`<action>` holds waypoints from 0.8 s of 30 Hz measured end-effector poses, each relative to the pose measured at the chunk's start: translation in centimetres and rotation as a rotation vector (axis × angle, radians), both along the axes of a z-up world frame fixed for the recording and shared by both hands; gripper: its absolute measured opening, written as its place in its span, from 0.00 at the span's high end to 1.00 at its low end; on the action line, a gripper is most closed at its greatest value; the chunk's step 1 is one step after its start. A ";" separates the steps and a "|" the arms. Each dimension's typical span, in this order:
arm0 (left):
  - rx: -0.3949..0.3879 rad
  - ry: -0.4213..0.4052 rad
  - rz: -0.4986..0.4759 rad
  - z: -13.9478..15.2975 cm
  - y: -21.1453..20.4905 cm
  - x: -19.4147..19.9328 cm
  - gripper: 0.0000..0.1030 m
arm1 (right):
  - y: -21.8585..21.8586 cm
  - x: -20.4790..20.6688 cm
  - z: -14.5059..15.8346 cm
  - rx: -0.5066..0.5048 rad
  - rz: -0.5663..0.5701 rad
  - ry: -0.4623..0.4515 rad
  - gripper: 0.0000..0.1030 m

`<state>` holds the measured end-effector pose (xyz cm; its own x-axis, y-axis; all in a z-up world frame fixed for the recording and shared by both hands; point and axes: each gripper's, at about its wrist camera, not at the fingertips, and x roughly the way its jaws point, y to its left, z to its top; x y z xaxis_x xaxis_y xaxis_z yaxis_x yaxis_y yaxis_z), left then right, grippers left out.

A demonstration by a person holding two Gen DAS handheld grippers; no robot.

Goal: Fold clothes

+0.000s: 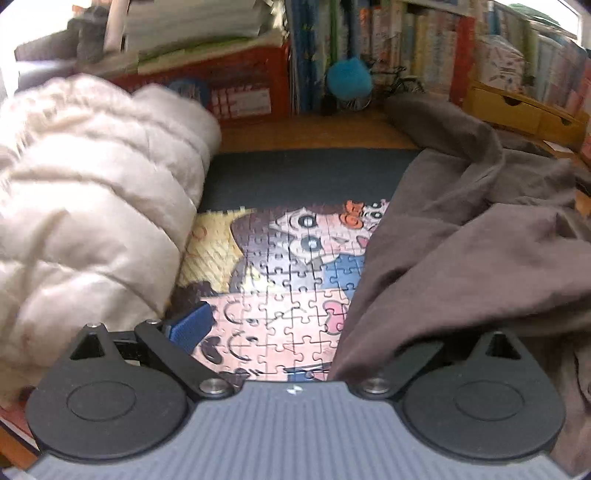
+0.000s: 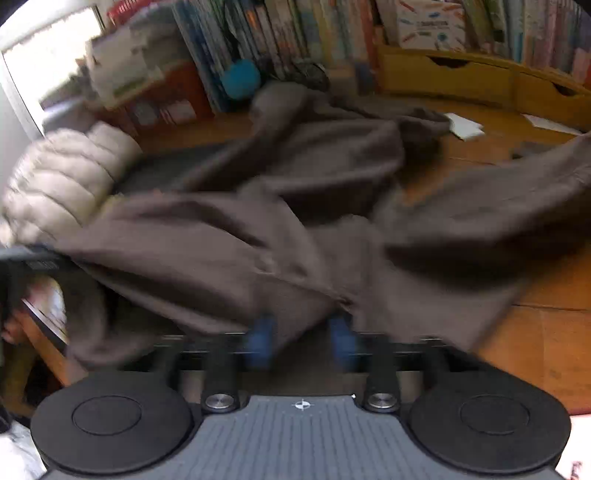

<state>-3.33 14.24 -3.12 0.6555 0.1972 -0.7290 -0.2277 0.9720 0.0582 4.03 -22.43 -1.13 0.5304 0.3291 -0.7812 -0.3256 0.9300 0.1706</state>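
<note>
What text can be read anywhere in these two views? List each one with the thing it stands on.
None can be read.
Book spines: printing too blurred.
White box on the shelf: title too small and blurred.
Red crate label: blurred.
Jigsaw puzzle: cartoon picture only, no words visible.
Brown garment: no print visible.
</note>
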 end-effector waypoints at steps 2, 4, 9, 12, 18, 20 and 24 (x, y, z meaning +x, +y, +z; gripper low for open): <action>0.026 -0.018 -0.008 0.8 -0.1 -0.2 0.04 | -0.6 -0.3 1.8 0.015 0.009 -0.052 0.26; 0.036 -0.029 -0.009 1.3 0.0 -0.3 0.04 | -1.1 0.5 3.5 0.053 0.014 -0.107 0.24; 0.031 -0.030 -0.014 2.3 0.1 -0.8 0.04 | 2.3 5.7 2.8 0.011 0.053 -0.086 0.24; 0.049 -0.019 -0.022 2.8 0.2 -2.0 0.04 | 5.9 9.0 -0.2 -0.030 0.062 0.021 0.31; 0.008 -0.059 -0.022 6.8 3.3 -3.8 0.04 | 5.7 10.2 1.4 0.046 0.052 -0.059 0.25; -0.049 -0.133 -0.058 9.3 3.9 -2.1 0.00 | 3.6 11.3 1.9 0.066 -0.052 -0.101 0.22; -0.085 -0.181 -0.150 10.5 1.8 5.8 0.00 | -0.4 13.5 2.4 0.105 -0.251 -0.171 0.16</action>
